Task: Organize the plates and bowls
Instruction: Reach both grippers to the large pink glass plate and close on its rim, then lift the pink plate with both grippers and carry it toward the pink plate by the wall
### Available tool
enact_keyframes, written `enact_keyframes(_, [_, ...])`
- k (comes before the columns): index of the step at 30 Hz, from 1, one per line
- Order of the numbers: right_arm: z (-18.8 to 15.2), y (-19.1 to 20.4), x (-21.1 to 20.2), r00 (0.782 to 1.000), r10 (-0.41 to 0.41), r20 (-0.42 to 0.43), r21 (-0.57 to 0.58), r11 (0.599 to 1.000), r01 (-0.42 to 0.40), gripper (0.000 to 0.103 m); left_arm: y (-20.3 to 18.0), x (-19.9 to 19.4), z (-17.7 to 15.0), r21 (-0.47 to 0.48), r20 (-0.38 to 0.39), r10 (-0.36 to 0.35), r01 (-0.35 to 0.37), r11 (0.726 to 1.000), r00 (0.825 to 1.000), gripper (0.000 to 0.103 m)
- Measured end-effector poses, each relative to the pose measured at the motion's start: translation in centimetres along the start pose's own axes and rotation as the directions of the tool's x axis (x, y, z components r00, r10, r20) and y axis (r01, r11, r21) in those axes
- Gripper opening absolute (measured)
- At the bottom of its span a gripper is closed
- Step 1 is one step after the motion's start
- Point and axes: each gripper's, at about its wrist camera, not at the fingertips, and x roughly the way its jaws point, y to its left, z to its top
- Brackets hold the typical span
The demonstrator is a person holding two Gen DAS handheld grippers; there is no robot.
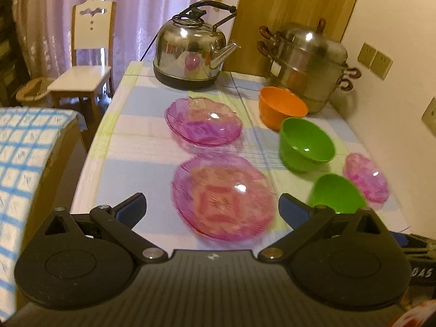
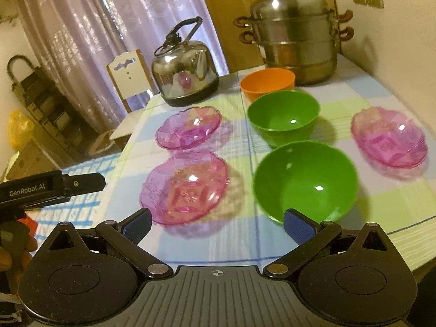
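— Where are your grippers?

— My left gripper (image 1: pixel 212 207) hangs spread wide and empty over the near pink glass plate (image 1: pixel 222 197); my right gripper (image 2: pixel 218 224), likewise apart and empty, faces the near green bowl (image 2: pixel 305 181).

— How would you take them?

— I'd pinch each by its rim, then nest plate onto the far pink plate (image 1: pixel 204 121), bowl into the second green bowl (image 2: pixel 283 115).

— Room?

— The table (image 2: pixel 231 245) edge is near; kettle (image 1: pixel 190 49) and steamer pot (image 2: pixel 295 34) crowd the back.
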Motion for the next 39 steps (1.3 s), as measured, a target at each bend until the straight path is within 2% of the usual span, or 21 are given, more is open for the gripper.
enact_keyframes(3, [-0.1,0.3,2.0,1.0,0.002,-0.009,0.043,0.999,-0.002,0.102,1.3,1.9,0.6,0.05,-0.017,-0.001,0.002,0.999,1.0,0.101])
enact_keyframes(6, [-0.1,0.8,3.9,1.0,-0.008,-0.017,0.068,0.998,0.009,0.102,2.3,4.1,1.0,0.094,-0.04,0.004,0.0,0.996,0.999,0.093])
enact_keyframes(7, [-0.2,1.1,4.4,1.0,-0.014,-0.014,0.071,0.997,0.015,0.1,2.6,4.8,1.1,0.104,-0.049,0.001,0.005,0.995,0.999,0.09])
enact_keyframes(8, [-0.1,1.3,5.0,1.0,-0.021,-0.018,0.073,0.997,0.022,0.091,2.9,5.5,1.1,0.109,-0.061,-0.005,0.012,0.994,0.998,0.089])
enact_keyframes(9, [-0.1,1.4,5.8,0.999,-0.021,-0.027,0.079,0.997,0.023,0.087,3.3,6.3,1.2,0.11,-0.074,-0.01,0.018,0.994,0.997,0.088])
enact_keyframes(12, [-0.3,1.5,7.7,0.998,-0.041,-0.037,0.087,0.995,0.044,0.08,3.8,8.4,1.5,0.131,-0.094,-0.013,0.025,0.991,0.995,0.083])
enact_keyframes(14, [-0.3,1.6,9.0,0.997,-0.064,-0.036,0.082,0.994,0.067,0.069,3.9,9.6,1.6,0.148,-0.101,-0.009,0.025,0.989,0.995,0.08])
enact_keyframes(15, [-0.3,1.7,9.4,0.997,-0.076,-0.033,0.079,0.994,0.078,0.067,4.0,10.3,1.7,0.155,-0.105,-0.01,0.026,0.988,0.994,0.078])
enact_keyframes(19, [-0.6,2.1,11.7,0.993,-0.12,-0.023,0.025,0.992,0.12,0.062,4.4,13.0,1.7,0.169,-0.13,-0.005,0.027,0.985,0.991,0.06])
enact_keyframes(22, [-0.8,1.9,13.4,0.99,-0.131,-0.044,0.024,0.991,0.132,0.052,4.7,14.4,1.7,0.179,-0.136,-0.006,0.03,0.983,0.991,0.048])
enact_keyframes(24, [-0.8,2.0,14.2,0.989,-0.137,-0.056,0.023,0.99,0.139,0.047,4.8,15.1,1.6,0.184,-0.139,-0.006,0.032,0.982,0.99,0.038])
enact_keyframes(29, [-0.8,1.9,15.6,0.982,-0.172,-0.073,0.021,0.984,0.174,0.039,5.0,16.6,1.4,0.185,-0.159,-0.015,0.044,0.982,0.987,0.031])
enact_keyframes(32, [-0.8,1.7,16.1,0.98,-0.181,-0.084,0.025,0.983,0.184,0.037,5.2,17.1,1.2,0.178,-0.167,-0.013,0.043,0.983,0.986,0.019])
enact_keyframes(36, [-0.9,1.4,16.2,0.978,-0.187,-0.091,0.03,0.981,0.19,0.027,5.1,17.1,1.0,0.16,-0.173,-0.023,0.051,0.986,0.985,0.011])
enact_keyframes(39, [-0.8,1.3,16.3,0.976,-0.194,-0.095,0.033,0.98,0.198,0.019,4.9,16.8,1.0,0.152,-0.175,-0.007,0.034,0.988,0.984,0.01])
